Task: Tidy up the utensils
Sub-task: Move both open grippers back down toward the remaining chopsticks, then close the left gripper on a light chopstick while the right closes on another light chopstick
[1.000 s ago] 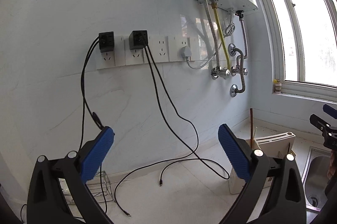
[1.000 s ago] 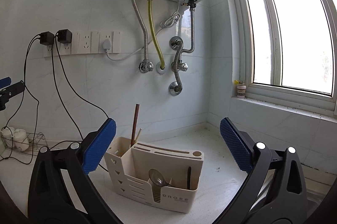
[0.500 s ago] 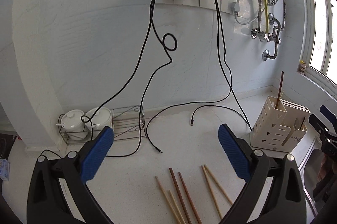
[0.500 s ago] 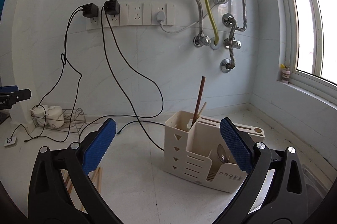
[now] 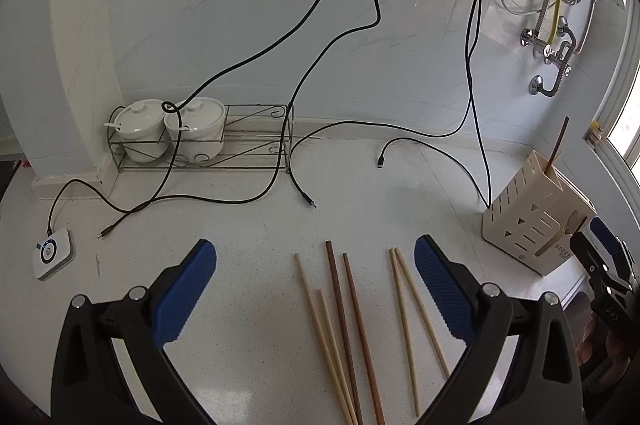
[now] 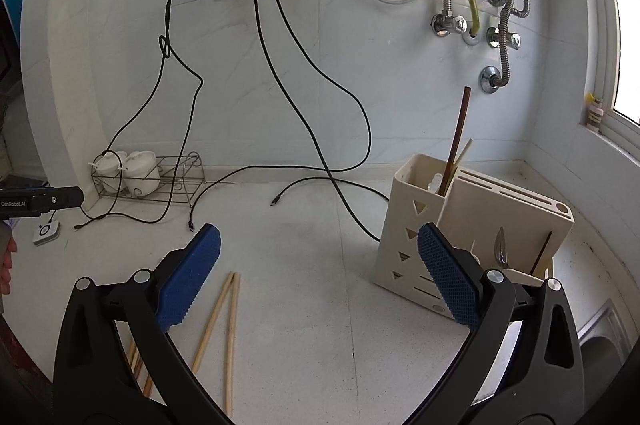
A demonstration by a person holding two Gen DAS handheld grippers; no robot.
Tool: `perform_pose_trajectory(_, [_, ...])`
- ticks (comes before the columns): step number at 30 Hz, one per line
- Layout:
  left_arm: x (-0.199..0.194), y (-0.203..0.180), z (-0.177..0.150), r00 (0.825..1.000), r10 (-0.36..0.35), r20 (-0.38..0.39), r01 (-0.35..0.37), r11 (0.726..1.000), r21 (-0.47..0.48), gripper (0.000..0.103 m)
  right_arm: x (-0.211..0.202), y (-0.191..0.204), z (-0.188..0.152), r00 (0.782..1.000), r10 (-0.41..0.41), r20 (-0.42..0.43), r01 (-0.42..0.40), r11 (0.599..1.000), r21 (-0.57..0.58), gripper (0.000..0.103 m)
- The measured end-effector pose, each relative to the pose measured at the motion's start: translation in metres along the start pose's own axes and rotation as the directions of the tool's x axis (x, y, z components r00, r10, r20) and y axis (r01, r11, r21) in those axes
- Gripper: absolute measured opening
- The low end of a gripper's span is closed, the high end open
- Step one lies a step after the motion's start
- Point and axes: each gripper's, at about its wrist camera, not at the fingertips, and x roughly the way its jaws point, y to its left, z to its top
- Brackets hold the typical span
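White speckled countertop [image 5: 260,225] is crossed by loose black cables [image 5: 256,199]. Six chopsticks [image 5: 344,325] lie near, between the spread, empty left gripper [image 5: 316,279] jaws; the right gripper [image 6: 318,277] is likewise released. Neighbouring sticks could be scattered, or a cable snagged, en route to the holder [image 6: 460,225] at right.

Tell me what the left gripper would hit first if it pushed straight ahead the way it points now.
Most likely the chopsticks lying on the countertop. The open left gripper tilts down over them, both fingers empty. Depth is unclear, so it might meet bare counter just past their tips.
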Motion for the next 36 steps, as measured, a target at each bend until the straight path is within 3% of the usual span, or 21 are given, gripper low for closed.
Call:
perform_pose_trajectory(5, [0.014,0.005,-0.008,0.996,0.005,-0.088,-0.007,1.0,-0.024,0.098,0.015,0.004,-0.003,0.995,0.037,-0.089,-0.037,0.999,0.002,0.093])
perform_pose_trajectory(8, [0.023,0.013,-0.013,0.991,0.013,-0.135,-0.022,0.998,-0.06,0.098,0.027,0.006,-0.005,0.988,0.029,-0.151,-0.03,1.0,-0.004,0.074])
perform_pose_trajectory(10, [0.034,0.018,-0.017,0.983,0.0,-0.184,-0.016,0.996,-0.085,0.098,0.04,0.006,-0.008,0.975,0.03,-0.221,-0.03,1.0,0.001,0.067])
perform_pose_trajectory(13, [0.054,0.027,-0.025,0.959,-0.014,-0.284,-0.028,0.989,-0.145,0.091,0.061,0.004,-0.014,0.941,0.073,-0.329,-0.063,0.997,0.041,0.06])
perform_pose_trajectory(16, [0.075,0.033,-0.035,0.93,-0.026,-0.367,-0.047,0.98,-0.191,0.085,0.082,0.013,-0.021,0.891,0.109,-0.44,-0.099,0.994,0.044,0.046])
perform_pose_trajectory(17, [0.081,0.034,-0.038,0.923,-0.033,-0.384,-0.049,0.978,-0.202,0.085,0.089,0.016,-0.025,0.873,0.119,-0.473,-0.111,0.993,0.044,0.035])
perform_pose_trajectory(18, [0.086,0.034,-0.041,0.917,-0.04,-0.397,-0.048,0.977,-0.208,0.084,0.094,0.019,-0.027,0.859,0.126,-0.496,-0.12,0.992,0.043,0.018])
perform_pose_trajectory(19, [0.09,0.034,-0.044,0.912,-0.035,-0.408,-0.055,0.977,-0.207,0.083,0.097,0.022,-0.03,0.851,0.122,-0.511,-0.121,0.992,0.036,0.014])
perform_pose_trajectory(27, [0.113,0.027,-0.054,0.873,0.02,-0.488,-0.101,0.985,-0.141,0.079,0.129,0.05,-0.054,0.723,0.187,-0.666,-0.204,0.977,0.053,0.014])
perform_pose_trajectory(36, [0.132,0.018,-0.061,0.835,0.109,-0.54,-0.165,0.985,-0.056,0.079,0.132,0.07,-0.063,0.685,0.206,-0.699,-0.251,0.967,0.04,0.014])
